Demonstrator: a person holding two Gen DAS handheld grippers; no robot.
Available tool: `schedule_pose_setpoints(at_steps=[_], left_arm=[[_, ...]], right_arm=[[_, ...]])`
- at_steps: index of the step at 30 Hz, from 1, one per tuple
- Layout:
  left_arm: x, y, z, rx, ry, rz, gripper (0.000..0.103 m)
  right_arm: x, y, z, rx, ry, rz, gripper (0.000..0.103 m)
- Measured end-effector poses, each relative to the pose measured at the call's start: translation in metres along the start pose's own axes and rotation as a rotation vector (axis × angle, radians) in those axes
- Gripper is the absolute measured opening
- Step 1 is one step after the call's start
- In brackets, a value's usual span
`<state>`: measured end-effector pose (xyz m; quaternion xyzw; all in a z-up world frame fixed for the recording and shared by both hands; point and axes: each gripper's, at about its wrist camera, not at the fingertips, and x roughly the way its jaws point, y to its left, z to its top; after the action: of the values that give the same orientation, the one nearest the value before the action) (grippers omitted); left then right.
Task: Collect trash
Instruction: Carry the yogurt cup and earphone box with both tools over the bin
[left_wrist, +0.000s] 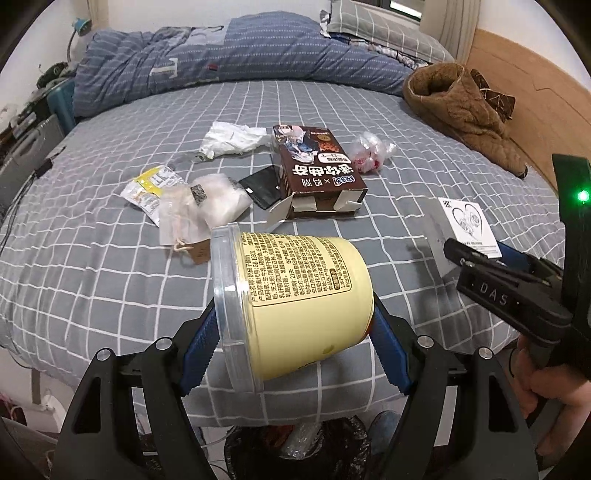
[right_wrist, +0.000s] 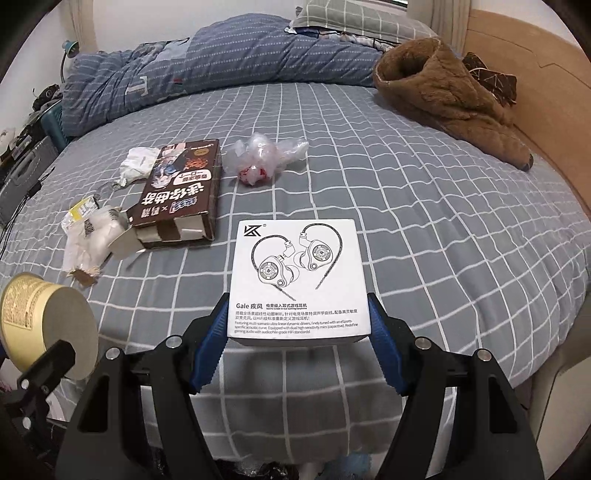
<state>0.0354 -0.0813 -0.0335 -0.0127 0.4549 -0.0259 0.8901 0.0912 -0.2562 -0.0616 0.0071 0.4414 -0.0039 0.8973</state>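
Left claw (left_wrist: 295, 332) clamped on yellow cup (left_wrist: 295, 306), tilted above bed (left_wrist: 110, 280) edge. Right claw (right_wrist: 297, 343) clamped on white earphone box (right_wrist: 297, 278). Brown carton (left_wrist: 319, 173), wrappers (left_wrist: 184, 203), crumpled plastic (left_wrist: 371, 151) lay mid-bed. Black bin bag (left_wrist: 295, 448) sat below.

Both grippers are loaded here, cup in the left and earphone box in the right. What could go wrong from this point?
The left gripper pinches the round yellow cup tilted on its side, so it may roll out. The right gripper grips only the near edge of the white earphone box, which could pivot and drop. Both must reach the black-lined bin, so they may collide.
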Motion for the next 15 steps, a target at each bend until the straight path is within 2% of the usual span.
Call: schedule_pose_setpoints(at_steps=[15], left_arm=[[-0.039, 0.018, -0.018, -0.01, -0.014, 0.002, 0.074]], right_arm=[[-0.056, 0.01, -0.028, 0.019, -0.033, -0.002, 0.068]])
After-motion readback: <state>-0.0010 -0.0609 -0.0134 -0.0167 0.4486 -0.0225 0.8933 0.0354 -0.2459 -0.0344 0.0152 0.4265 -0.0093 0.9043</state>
